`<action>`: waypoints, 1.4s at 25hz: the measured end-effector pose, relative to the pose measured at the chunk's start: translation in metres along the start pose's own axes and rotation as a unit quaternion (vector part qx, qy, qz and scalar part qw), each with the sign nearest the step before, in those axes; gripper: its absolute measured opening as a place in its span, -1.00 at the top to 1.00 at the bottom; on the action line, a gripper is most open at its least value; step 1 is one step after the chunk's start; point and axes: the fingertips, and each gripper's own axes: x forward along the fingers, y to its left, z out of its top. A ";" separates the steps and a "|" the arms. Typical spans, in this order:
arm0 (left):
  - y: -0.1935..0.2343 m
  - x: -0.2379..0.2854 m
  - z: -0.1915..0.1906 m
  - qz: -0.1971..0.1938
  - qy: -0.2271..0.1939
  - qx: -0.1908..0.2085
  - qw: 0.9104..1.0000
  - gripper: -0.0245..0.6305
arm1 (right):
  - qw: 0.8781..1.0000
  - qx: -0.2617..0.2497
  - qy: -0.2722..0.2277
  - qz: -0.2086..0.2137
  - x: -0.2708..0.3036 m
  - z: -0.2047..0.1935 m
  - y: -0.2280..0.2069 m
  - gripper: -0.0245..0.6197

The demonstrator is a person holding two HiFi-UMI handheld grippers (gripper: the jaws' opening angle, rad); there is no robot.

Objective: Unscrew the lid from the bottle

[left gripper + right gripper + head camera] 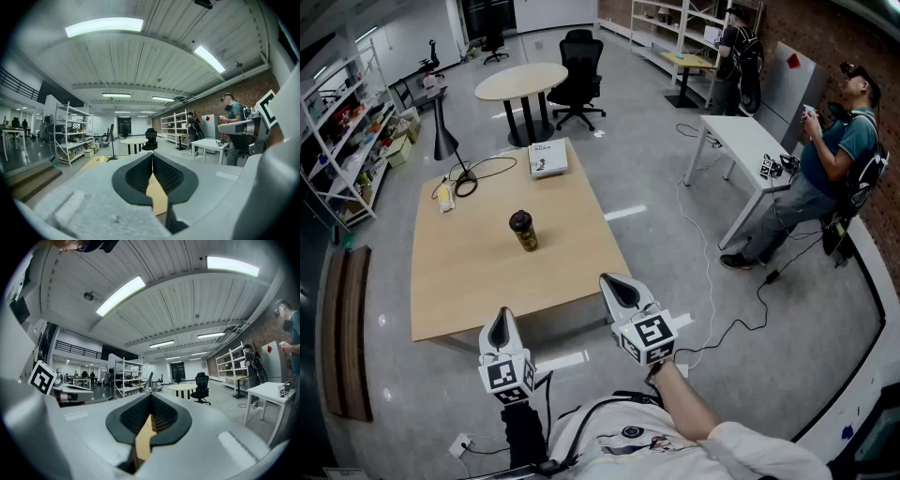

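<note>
Bottle point(523, 231) stands mid-table point(469, 272), well away from both grippers, left point(500, 330) and right point(622, 292), each closed on nothing. Looks rigid, probably slick: hold the body, twist the dark lid point(520, 220).

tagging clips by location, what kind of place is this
Likely a lab or workshop in an open-plan office: stocked shelving racks, a wooden table holding the bottle, and an office chair by a round table.

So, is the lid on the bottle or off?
On: the dark lid caps the bottle, which stands upright on the wooden table.
</note>
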 end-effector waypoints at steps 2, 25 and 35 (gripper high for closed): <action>0.000 0.001 -0.002 -0.002 0.001 0.001 1.000 0.91 | 1.000 0.000 -0.001 0.003 0.000 -0.001 0.001 0.92; -0.059 0.032 -0.026 -0.039 0.027 0.004 0.999 0.86 | 0.999 -0.007 0.022 0.037 -0.014 -0.017 -0.039 0.91; -0.049 0.096 -0.072 -0.097 0.008 -0.047 0.994 0.01 | 0.994 0.044 0.024 0.100 0.051 -0.041 -0.056 0.69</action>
